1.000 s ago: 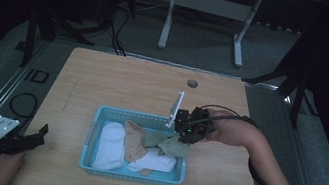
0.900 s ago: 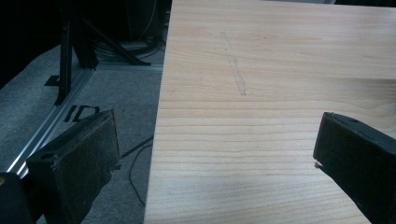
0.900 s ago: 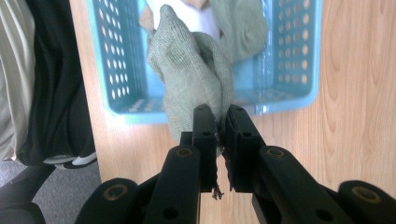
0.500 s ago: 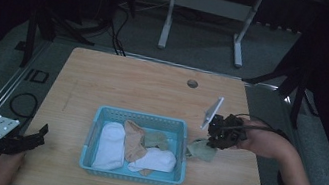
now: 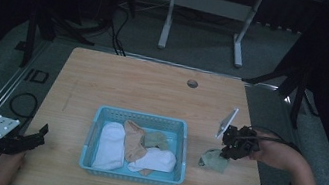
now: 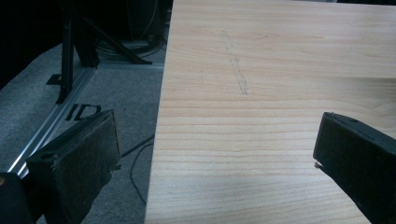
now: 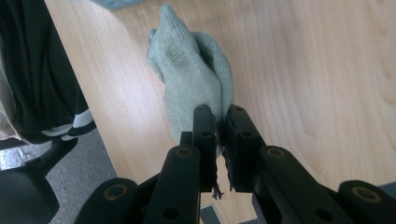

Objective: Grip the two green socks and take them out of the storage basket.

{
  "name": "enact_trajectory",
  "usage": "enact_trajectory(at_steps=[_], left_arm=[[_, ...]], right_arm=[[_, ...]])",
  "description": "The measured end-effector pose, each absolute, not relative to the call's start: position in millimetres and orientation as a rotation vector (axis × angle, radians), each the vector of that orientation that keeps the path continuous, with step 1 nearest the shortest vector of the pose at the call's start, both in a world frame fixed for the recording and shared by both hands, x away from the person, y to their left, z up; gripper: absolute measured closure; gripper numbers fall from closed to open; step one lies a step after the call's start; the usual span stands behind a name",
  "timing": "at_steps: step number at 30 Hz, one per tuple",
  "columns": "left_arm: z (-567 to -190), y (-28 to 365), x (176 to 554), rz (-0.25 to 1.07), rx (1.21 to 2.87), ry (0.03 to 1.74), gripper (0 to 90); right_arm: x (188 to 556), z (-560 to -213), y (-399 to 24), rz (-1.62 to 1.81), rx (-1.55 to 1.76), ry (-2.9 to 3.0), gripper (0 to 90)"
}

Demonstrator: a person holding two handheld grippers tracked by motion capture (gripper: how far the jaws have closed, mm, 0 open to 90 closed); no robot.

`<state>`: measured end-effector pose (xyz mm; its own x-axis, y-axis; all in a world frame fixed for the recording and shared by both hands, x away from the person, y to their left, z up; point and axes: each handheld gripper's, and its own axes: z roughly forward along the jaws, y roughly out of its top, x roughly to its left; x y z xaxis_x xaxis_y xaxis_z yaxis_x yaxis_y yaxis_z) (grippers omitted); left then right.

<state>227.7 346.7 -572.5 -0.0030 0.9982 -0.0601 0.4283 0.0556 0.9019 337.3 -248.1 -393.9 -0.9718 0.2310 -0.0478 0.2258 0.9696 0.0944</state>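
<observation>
dark letters "ID" on the grey floor (image 6: 70,114), just left of the surface (image 6: 280,70), no other legible text

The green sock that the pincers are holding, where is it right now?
In the high view the green sock lies on the table right of the blue basket, pinched by the right gripper near the right edge.

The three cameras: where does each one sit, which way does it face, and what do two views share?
High view: above the person's side, facing forward and down on the wooden table; both forearms enter below.
Left gripper view: on the left gripper, looking along open fingers over the table edge.
Right gripper view: on the right gripper, fingers shut on the green sock.
Shared: high and right gripper views show this sock.
</observation>
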Motion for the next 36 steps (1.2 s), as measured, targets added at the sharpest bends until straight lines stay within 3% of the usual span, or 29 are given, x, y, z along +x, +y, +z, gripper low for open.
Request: enact_trajectory(at_steps=[22, 25, 32, 36], left_arm=[[-573, 347, 228, 0.912, 1.484, 1.545, 0.7], [-573, 347, 228, 0.911, 1.483, 1.544, 0.7], [-573, 347, 228, 0.91, 1.485, 1.545, 0.7], [-573, 347, 228, 0.911, 1.484, 1.545, 0.7]], right_arm=[[356, -479, -247, 0.05, 0.414, 3.133, 83.1], [359, -482, -247, 0.048, 0.418, 3.135, 81.6], [364, -469, -248, 0.028, 0.415, 3.106, 64.6], [364, -453, -241, 0.021, 0.393, 3.082, 63.9]])
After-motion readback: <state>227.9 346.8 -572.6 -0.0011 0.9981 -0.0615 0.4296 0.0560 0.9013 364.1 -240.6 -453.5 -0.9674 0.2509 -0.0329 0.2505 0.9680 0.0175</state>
